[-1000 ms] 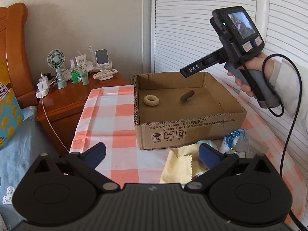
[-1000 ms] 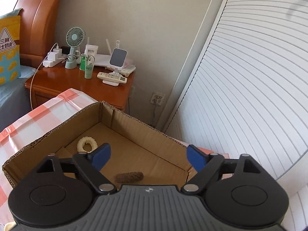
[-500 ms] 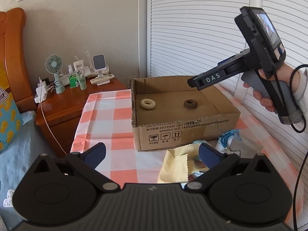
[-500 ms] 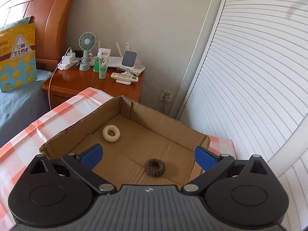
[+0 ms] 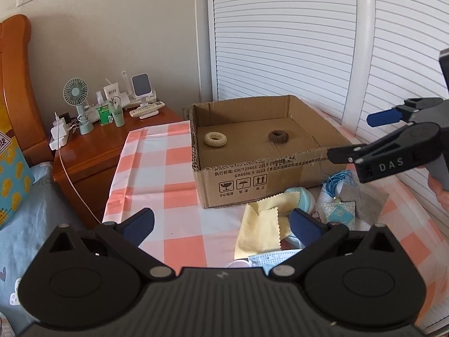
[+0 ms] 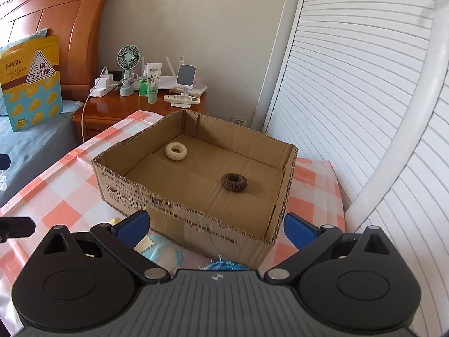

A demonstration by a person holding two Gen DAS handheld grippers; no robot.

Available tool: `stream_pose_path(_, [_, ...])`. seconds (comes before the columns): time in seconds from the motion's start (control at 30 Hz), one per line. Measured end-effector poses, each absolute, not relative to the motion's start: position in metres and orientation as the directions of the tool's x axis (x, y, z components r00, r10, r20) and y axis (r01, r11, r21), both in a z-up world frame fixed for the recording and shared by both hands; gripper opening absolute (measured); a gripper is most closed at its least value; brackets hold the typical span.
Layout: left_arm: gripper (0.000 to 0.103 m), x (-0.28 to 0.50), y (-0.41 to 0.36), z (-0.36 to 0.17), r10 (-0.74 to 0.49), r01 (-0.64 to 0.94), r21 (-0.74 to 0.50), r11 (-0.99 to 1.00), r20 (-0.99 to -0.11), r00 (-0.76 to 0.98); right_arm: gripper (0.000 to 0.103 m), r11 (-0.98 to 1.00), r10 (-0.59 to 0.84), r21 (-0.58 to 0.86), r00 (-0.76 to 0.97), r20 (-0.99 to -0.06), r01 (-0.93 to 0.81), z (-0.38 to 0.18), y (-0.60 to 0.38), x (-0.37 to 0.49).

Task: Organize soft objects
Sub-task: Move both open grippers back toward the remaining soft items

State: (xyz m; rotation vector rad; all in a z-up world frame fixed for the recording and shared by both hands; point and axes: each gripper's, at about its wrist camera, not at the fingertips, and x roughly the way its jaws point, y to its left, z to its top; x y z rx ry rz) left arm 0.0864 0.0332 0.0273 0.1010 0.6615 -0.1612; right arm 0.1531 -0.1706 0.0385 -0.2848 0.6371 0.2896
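We find both claws wide apart and empty: right gripper (image 6: 214, 227) beside the box (image 6: 179, 213), left gripper (image 5: 221, 221) above the yellow cloth (image 5: 261, 230). Two rings (image 6: 233, 182) lie boxed. We advise centring over one loose item, then pinching gently.

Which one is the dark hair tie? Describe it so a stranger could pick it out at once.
Start at the open cardboard box on the pink-and-white checked tablecloth. Two fuzzy rings lie flat and apart on its floor. The dark hair tie is the brown one, toward the side by the white slatted doors; its neighbour, the cream hair tie, lies toward the wooden nightstand.
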Motion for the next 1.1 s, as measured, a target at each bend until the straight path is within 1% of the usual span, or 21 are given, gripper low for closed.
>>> stream_pose_path(0.13, [0.102,0.088,0.029,0.022,-0.129,0.199,0.041,0.979,-0.63,0.766,0.103,0.932,0.154,-0.168,0.768,-0.622,-0.322,0.025,-0.179,0.134])
stream_pose_path(0.27, [0.102,0.088,0.026,0.015,-0.143,0.228,0.052,0.972,-0.641,0.754,0.103,0.949,0.148,-0.125,0.758,-0.636,-0.291,0.011,-0.188,0.123])
stream_pose_path(0.33, [0.102,0.088,0.024,0.009,-0.153,0.247,0.054,0.967,-0.654,0.741,0.103,0.954,0.152,-0.105,0.752,-0.641,-0.282,0.004,-0.192,0.118])
stream_pose_path(0.43, [0.102,0.089,0.021,0.0,-0.155,0.265,0.063,0.962,-0.674,0.722,0.103,0.957,0.139,-0.111,0.758,-0.638,-0.269,-0.004,-0.194,0.109])
stream_pose_path(0.67, [0.102,0.101,0.015,-0.025,-0.16,0.28,0.042,0.959,-0.734,0.66,0.103,0.955,0.15,-0.101,0.748,-0.646,-0.279,-0.019,-0.199,0.095])
stream_pose_path(0.8, [0.102,0.109,0.01,-0.02,-0.179,0.286,0.03,0.958,-0.716,0.675,0.103,0.959,0.165,-0.066,0.73,-0.663,-0.277,-0.026,-0.205,0.092])
stream_pose_path(0.93, [0.102,0.12,0.006,-0.014,-0.173,0.285,0.047,0.957,-0.697,0.696,0.103,0.96,0.178,-0.044,0.724,-0.667,-0.277,-0.029,-0.209,0.087])
stream_pose_path(1.1, [0.102,0.133,0.003,-0.025,-0.158,0.278,0.052,0.959,-0.716,0.68,0.103,0.956,0.198,-0.029,0.715,-0.67,-0.292,-0.031,-0.21,0.082])
